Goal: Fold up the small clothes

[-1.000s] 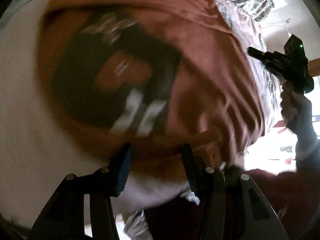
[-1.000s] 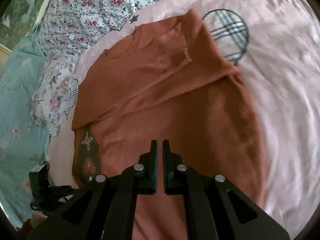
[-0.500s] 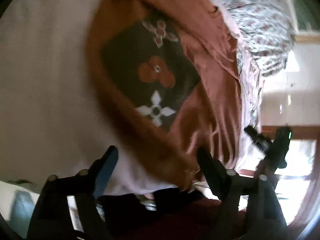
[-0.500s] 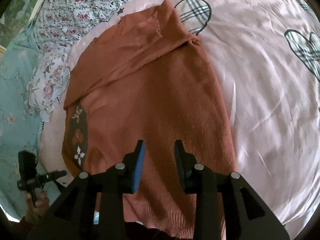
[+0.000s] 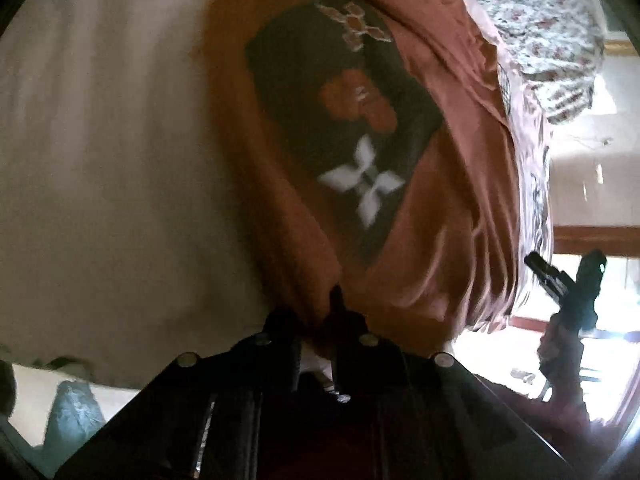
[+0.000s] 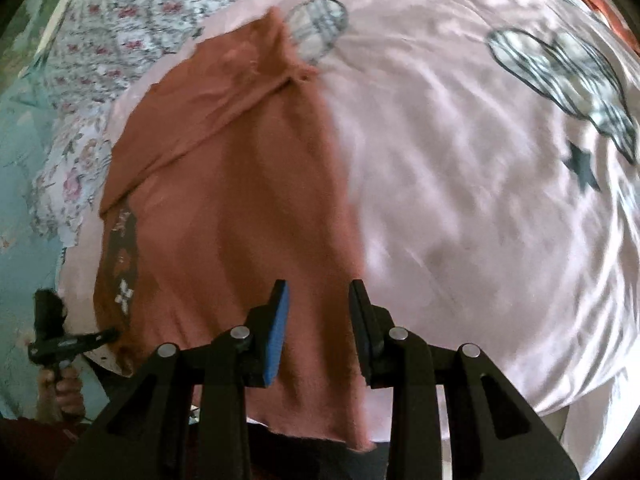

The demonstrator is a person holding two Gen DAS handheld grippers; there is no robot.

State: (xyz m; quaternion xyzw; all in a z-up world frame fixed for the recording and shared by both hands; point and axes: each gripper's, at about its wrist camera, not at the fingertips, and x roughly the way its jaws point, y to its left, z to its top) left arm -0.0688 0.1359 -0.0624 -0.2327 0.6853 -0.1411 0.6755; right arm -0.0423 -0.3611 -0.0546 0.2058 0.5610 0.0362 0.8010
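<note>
In the left wrist view, a rust-brown garment (image 5: 448,184) is seen spread over a pale pink sheet (image 5: 100,140), its dark panel (image 5: 340,120) with flower motifs facing up. The left gripper (image 5: 320,312) has just been closing, and its jaws are pinched together on the near hem corner of the garment, with cloth bunched between the pads. A floral quilt (image 5: 548,32) is visible beyond the garment at upper right. At the right edge, the right gripper (image 5: 560,280) is seen held up by a hand (image 5: 560,352) against a bright window area; its jaw state cannot be told from this view.

In the right wrist view, the garment (image 6: 240,200) is seen lying flat on the pink sheet (image 6: 460,200), which is printed with plaid hearts and a dark star. 1 sleeve is folded across the upper part of the garment. The right gripper (image 6: 318,304) is held over the near right edge of the garment with its 2 jaws apart; blue padding is seen on the left finger (image 6: 276,340), and no cloth is pressed between the pads. At lower left, the left gripper (image 6: 108,336) is seen at the hem corner beside the dark panel (image 6: 120,264), gripped by a hand (image 6: 64,388). The floral quilt (image 6: 120,20) and a teal cloth (image 6: 20,200) lie along the left side.
</note>
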